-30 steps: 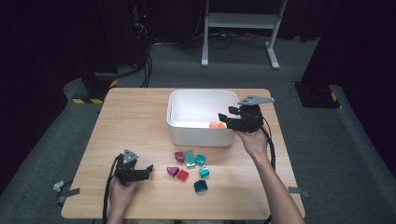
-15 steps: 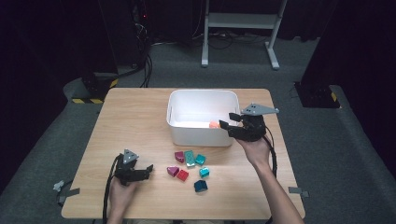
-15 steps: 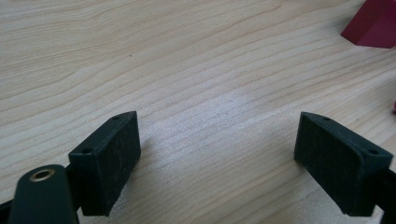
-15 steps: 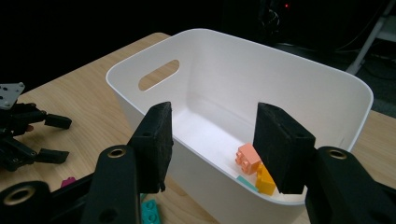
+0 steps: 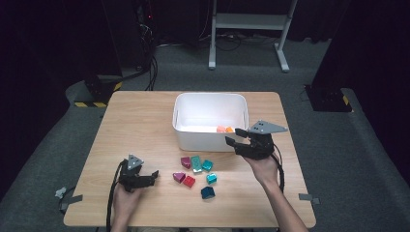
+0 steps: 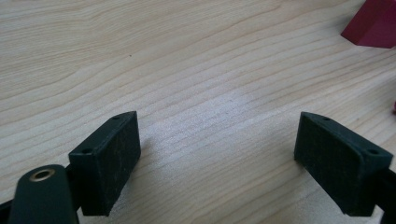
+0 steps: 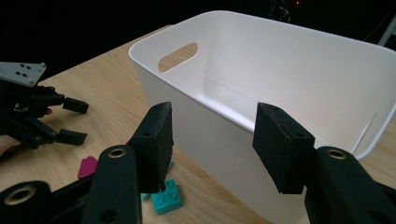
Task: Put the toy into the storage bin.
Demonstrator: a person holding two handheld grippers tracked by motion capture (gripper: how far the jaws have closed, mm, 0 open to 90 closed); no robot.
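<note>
While the right gripper hangs at the near right corner of the white plastic bin, its jaws stand part-open with nothing between them; they closed a little just now and then held, and they grasp nothing. In the right gripper view its pads frame the bin's near wall without touching it. The left gripper rests released on the pale wooden worktop, well to the near left of the bin, jaws wide and empty over bare wood.

In the left gripper view a dark red block is cut off at the frame's edge, so its shape cannot be made out. The bin's near wall hides part of its floor in the high view.

Inside the bin, two small orange blocks lie against the near wall. In front of the bin on the worktop sits a loose cluster of small teal, magenta and red toy blocks.
</note>
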